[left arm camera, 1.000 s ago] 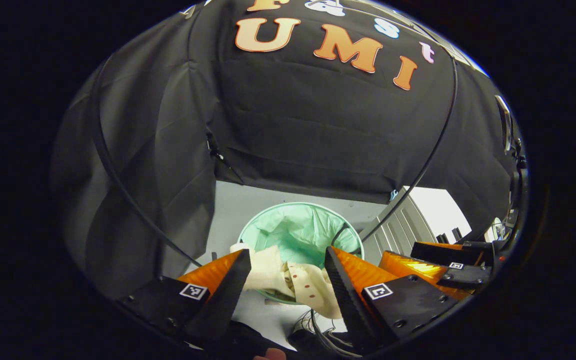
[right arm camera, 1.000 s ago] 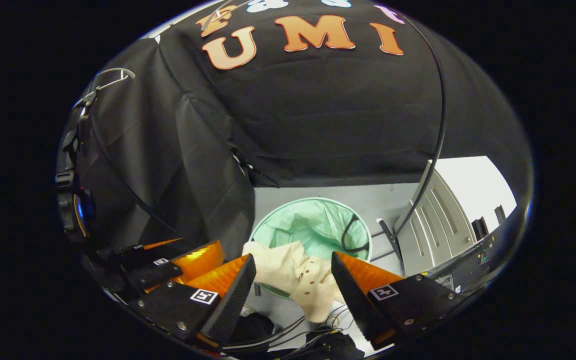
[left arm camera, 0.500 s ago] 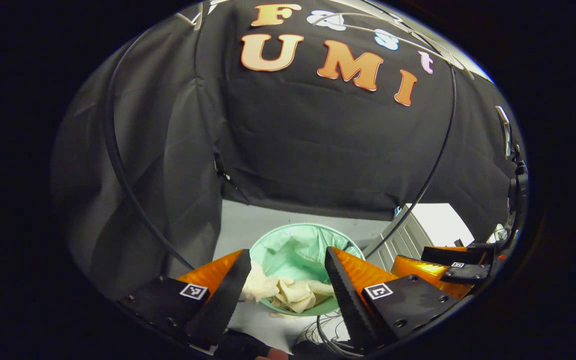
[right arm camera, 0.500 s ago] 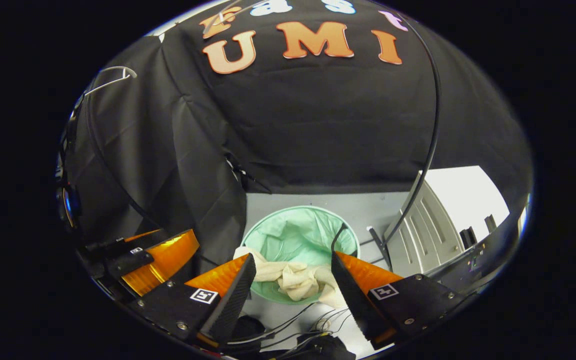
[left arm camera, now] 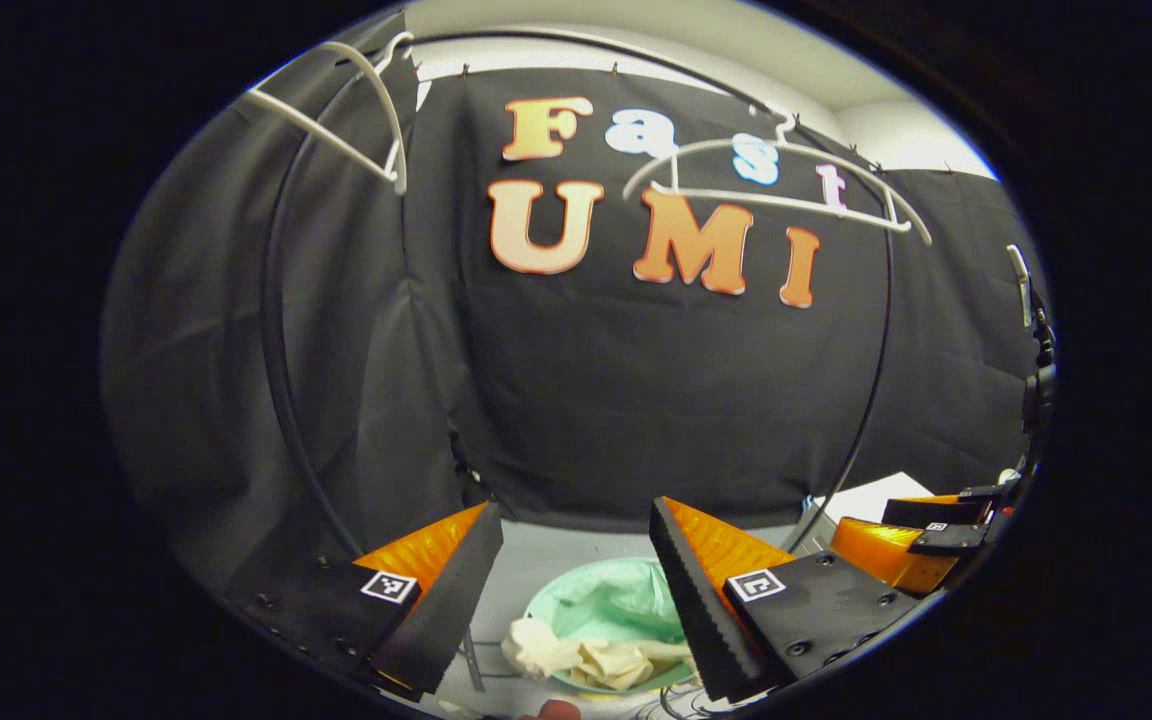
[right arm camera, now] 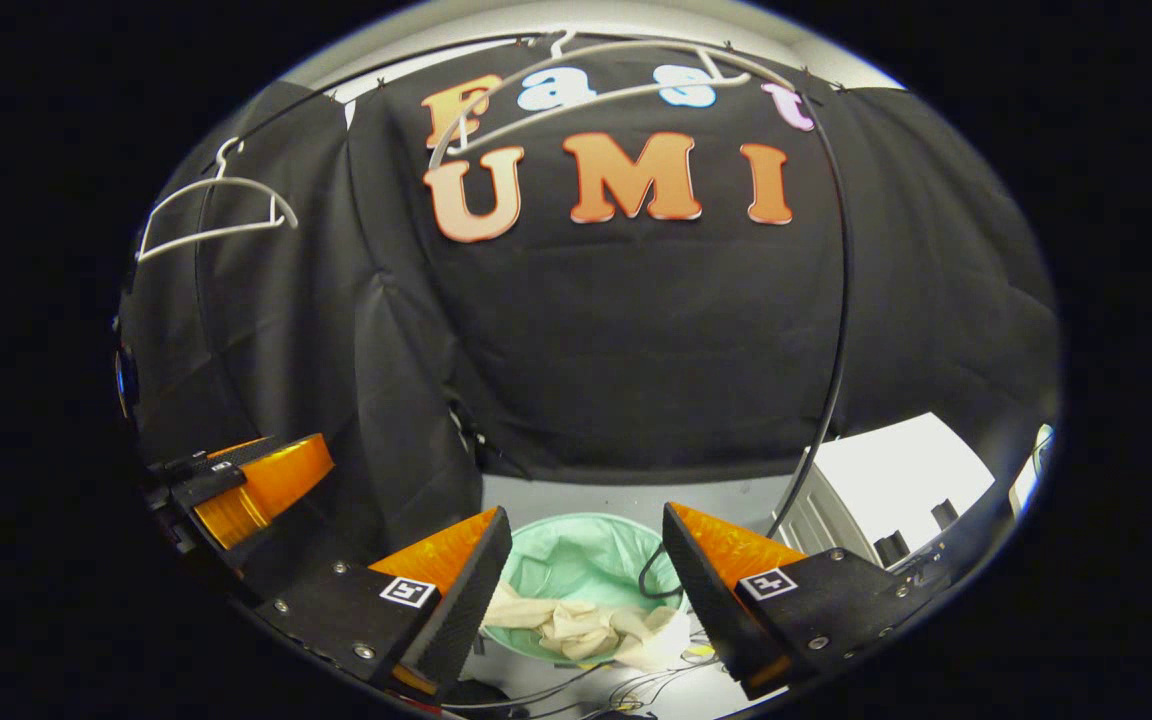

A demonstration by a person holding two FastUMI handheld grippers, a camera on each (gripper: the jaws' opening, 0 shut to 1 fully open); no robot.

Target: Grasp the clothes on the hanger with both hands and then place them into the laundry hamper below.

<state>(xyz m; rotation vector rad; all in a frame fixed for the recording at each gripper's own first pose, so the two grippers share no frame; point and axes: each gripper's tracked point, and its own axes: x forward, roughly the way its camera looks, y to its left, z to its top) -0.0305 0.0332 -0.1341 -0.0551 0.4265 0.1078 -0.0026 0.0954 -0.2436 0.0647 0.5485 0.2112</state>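
A cream garment lies crumpled in the round mint-green laundry hamper on the floor, part of it draped over the near rim. My left gripper is open above the hamper with nothing between its fingers. My right gripper is open too, also above the hamper and holding nothing. Two bare white hangers hang high up on a black arched rod. The right gripper's orange finger appears at the left view's right edge, the left gripper's finger at the right view's left.
Black cloth walls close the booth behind and to the left. The black arched rod runs down both sides. A white slatted unit stands right of the hamper. Loose cables lie on the grey floor in front of it.
The garment has dropped out from between the fingers and settled into the hamper. Both grippers have risen and tilted up, so the hangers have come into sight and the hamper sits lower.
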